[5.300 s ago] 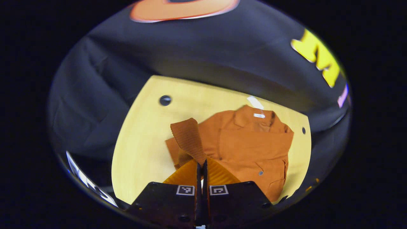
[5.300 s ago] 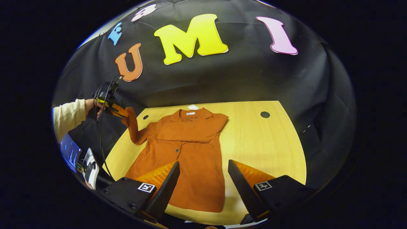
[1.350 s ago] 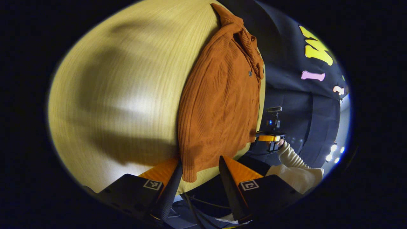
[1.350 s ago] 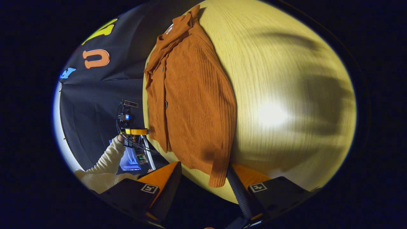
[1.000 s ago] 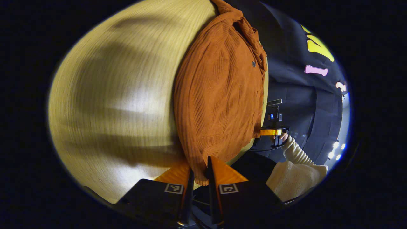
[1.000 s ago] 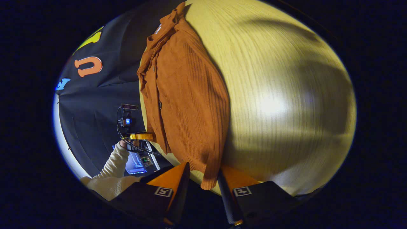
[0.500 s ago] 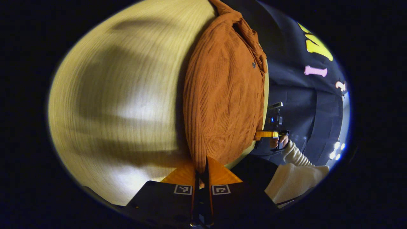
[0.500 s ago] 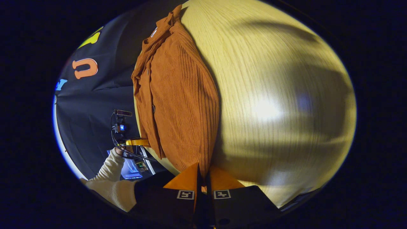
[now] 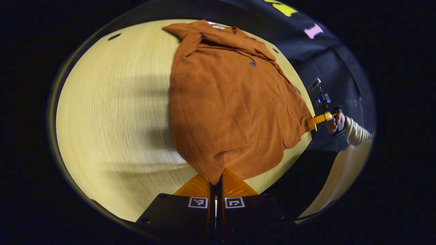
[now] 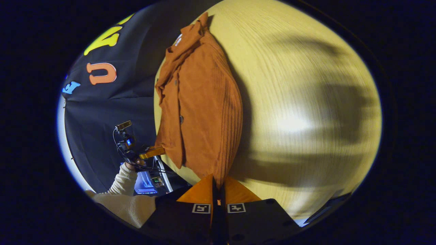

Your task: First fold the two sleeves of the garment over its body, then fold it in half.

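1. The left tool (image 9: 216, 180) is pressed together on one hem corner of the garment (image 9: 231, 105); the right tool (image 10: 218, 182) pinches the other hem corner.
2. The garment lies on the tabletop (image 9: 112, 112), no sleeve sticking out past the body, so I judge the sleeves folded and the halving fold in hand.
3. Next move, as I judge it: carry both hem corners evenly toward the collar (image 9: 218, 34), keeping the hem taut.
4. Its long axis runs from the tools away to the collar, which points toward the booth wall.
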Demonstrator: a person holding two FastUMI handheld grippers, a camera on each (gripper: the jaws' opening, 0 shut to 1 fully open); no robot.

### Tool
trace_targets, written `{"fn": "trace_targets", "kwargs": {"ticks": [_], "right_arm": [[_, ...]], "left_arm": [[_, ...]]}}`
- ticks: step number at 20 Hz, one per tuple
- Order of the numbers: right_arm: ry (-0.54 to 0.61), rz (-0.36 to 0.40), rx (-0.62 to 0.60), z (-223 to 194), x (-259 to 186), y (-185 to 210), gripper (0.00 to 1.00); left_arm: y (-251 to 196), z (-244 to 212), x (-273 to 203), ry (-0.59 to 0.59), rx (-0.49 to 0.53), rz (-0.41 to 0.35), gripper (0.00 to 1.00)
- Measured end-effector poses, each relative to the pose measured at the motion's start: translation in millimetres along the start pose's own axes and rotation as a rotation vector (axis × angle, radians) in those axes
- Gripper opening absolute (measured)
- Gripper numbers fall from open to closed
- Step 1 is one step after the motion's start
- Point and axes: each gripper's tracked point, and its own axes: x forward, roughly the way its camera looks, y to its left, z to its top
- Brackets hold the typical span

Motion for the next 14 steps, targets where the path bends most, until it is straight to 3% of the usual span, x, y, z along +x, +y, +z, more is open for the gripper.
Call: {"fn": "trace_targets", "kwargs": {"ticks": [4, 5, 8, 14], "right_arm": [[-0.049, 0.066, -0.082, 13.9, -26.7, 47.7, 0.03], [-0.067, 0.081, -0.103, 21.3, -32.9, 59.5, 0.03], [-0.135, 0.116, -0.173, 46.1, -51.7, 90.3, 0.03], [-0.305, 0.195, -0.306, 122.5, -109.4, 163.4, 0.02]], "left_arm": [[-5.1, 56.9, 3.5, -0.117, 0.146, 0.072, 0.04], [-6.7, 69.2, 1.2, -0.161, 0.170, 0.062, 0.04], [-0.6, 90.9, -3.4, -0.290, 0.176, 0.018, 0.04], [7.6, 159.2, -17.8, -0.573, 0.198, 0.033, 0.04]]}}
